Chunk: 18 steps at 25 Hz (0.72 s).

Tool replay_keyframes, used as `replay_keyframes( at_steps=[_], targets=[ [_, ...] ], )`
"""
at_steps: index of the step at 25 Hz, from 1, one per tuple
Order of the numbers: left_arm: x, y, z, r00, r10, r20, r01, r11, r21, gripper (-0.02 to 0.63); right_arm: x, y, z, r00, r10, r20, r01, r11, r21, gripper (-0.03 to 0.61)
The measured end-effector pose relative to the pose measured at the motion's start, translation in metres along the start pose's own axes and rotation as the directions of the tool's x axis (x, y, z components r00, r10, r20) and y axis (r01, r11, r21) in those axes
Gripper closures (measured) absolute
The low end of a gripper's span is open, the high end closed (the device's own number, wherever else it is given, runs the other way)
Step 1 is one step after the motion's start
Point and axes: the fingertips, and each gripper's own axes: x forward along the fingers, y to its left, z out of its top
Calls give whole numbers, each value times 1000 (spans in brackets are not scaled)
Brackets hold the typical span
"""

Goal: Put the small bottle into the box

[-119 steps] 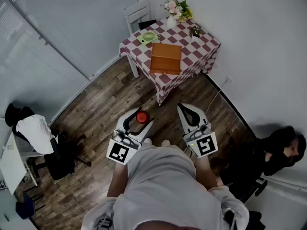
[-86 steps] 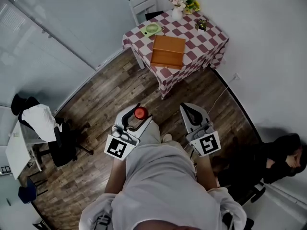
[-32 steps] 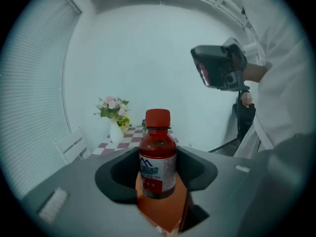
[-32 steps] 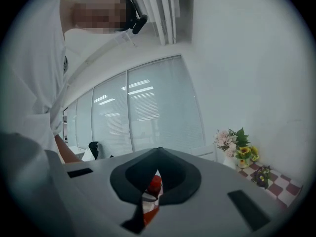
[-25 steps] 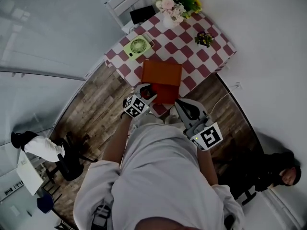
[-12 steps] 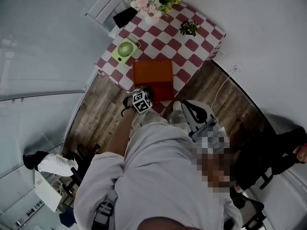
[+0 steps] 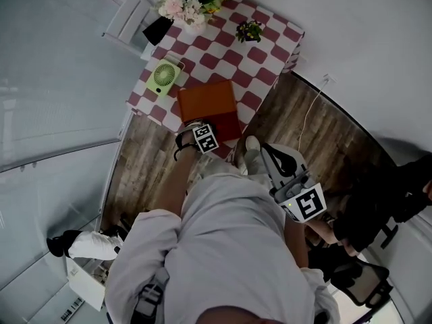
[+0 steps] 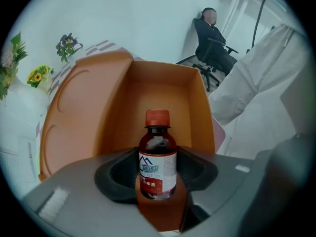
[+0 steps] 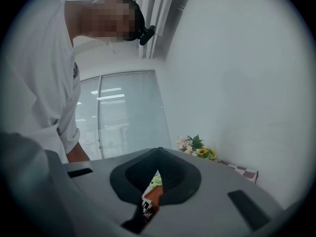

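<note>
A small brown bottle [image 8: 157, 174] with a red cap and a white-and-red label stands upright between the jaws of my left gripper [image 8: 158, 153], which is shut on it. Just beyond it the orange box [image 8: 165, 95] lies open, its lid [image 8: 81, 115] folded back to the left. In the head view the left gripper [image 7: 197, 128] hangs over the near edge of the box [image 7: 207, 106] on the checkered table [image 7: 270, 52]. My right gripper [image 7: 268, 148] stays back beside my body, off the table. Its jaws [image 9: 158, 154] are shut with nothing in them.
On the table stand a green fan [image 7: 164, 77], a vase of flowers [image 7: 185, 9] and a small potted plant [image 7: 250, 30]. A white chair [image 7: 131, 25] stands behind the table. A person in black [image 7: 398, 201] sits on an office chair at right. A cable [image 7: 307, 123] runs along the floor.
I have come from the open floor up to the table. The left gripper has carried the bottle forward to the box's near edge. The right gripper stays low and shut.
</note>
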Motion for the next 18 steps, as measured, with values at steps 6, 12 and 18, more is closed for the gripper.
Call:
replay_keyframes(
  at_steps=[6, 12, 18],
  targets=[
    [5, -2, -2, 999, -17, -48, 19, 999, 36, 391, -4, 1, 0, 1000, -29, 11, 29, 1000, -1, 578],
    [5, -5, -5, 999, -9, -51, 12, 998, 58, 389, -8, 3, 2, 999, -47, 17, 47, 999, -9, 577],
    [-6, -4, -4, 999, -36, -16, 37, 999, 24, 340, -9, 8, 3, 999, -41, 16, 42, 999, -11, 578]
  ],
)
